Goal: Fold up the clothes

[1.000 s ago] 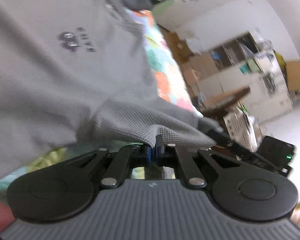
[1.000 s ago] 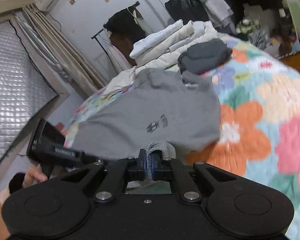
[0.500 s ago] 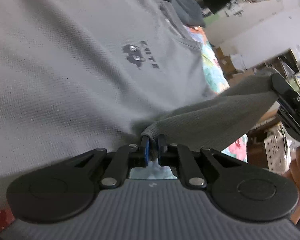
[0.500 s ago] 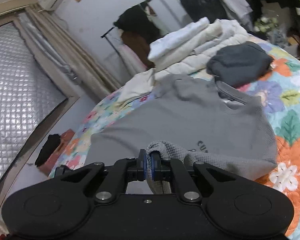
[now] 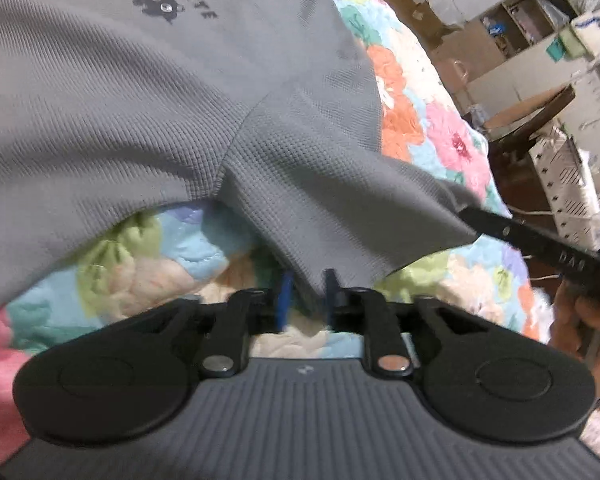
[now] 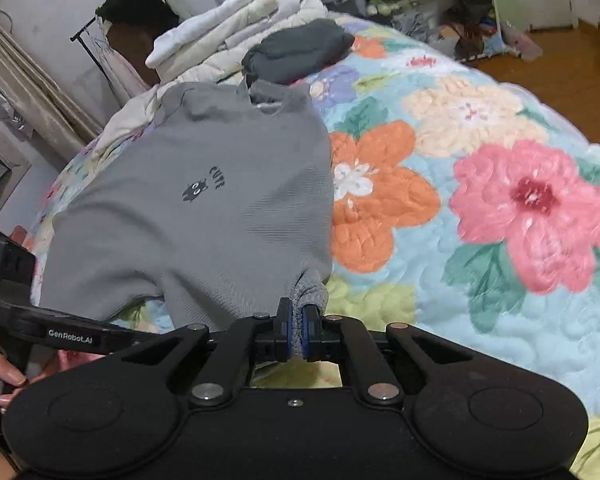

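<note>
Floral quilt (image 6: pixel 500 208): spreads ahead and to the right of the right gripper; bears everything listed below.

Grey shirt (image 6: pixel 204 208): lies front-up on the quilt, ahead and left of the right gripper, small printed motif showing. Judged early in the fold: body mostly flat, the near hem lifted at two points, no crease laid. Folding in of the sides and halving appear to remain.

Pale folded stack (image 6: pixel 236 28) with a dark folded garment (image 6: pixel 300 50): far beyond the shirt's collar; possibly finished pieces, not certain.

Right gripper (image 6: pixel 296 336): fingers closed tight on a bunched bit of the shirt's hem, directly ahead of it.

Left gripper (image 5: pixel 306 296): fingers stand slightly apart with a hanging fold of shirt fabric between them; whether they pinch it or have let go cannot be told.

Obscured: the shirt's far sleeve and back; the hem stretch between the two grips; the left view blurs at its edges; the room's shelving is indistinct.
</note>
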### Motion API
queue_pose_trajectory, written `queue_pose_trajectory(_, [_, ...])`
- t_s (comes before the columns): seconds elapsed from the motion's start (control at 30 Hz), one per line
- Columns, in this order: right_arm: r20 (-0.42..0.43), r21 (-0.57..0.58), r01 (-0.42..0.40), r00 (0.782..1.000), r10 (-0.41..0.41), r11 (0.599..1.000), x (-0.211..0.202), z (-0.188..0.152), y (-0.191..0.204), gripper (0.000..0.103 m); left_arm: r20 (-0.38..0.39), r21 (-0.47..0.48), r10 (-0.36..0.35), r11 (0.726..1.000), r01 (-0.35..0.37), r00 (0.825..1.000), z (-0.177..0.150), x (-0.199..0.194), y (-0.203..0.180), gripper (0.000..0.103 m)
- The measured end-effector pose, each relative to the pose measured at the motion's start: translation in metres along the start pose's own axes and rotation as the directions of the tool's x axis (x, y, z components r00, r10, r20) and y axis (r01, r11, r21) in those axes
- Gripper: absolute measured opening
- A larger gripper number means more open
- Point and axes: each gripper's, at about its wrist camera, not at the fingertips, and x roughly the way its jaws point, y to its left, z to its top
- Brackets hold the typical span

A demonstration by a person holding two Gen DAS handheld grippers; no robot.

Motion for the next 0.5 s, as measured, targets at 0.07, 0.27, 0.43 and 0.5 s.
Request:
queue_pose_trajectory(0.07, [-0.013,-0.001,-0.019,1.000,0.019,1.000,0.003,0.002,0.005,0.007,0.051,-0.009,0.014,1.000,-0.014,0.999,0.002,0.005,0.003,0.049])
queue_pose_trajectory(0.27, [0.013,0.050,-0.145,0.989,0.144,0.988,-0.015,0.016,0.014,0.007,0.081,0.096,-0.004,0.995,-0.004,0.997,0.001,0.015,-0.020,0.002])
queue_pose_trajectory(0.43, [0.089,-0.114,-0.056,0.994,0.066,0.992,-0.032,-0.001,0.015,0.006,0.115,0.121,0.071,0.989,-0.085,0.991,-0.010,-0.001,-0.035,0.002])
queue_pose_trajectory(0.5, [0.030,-0.111,-0.005,1.000,0.008,0.994,-0.013,-0.019,0.006,0.006,0.064,0.090,0.102,0.990,-0.107,0.993,-0.016,0.012,-0.026,0.002])
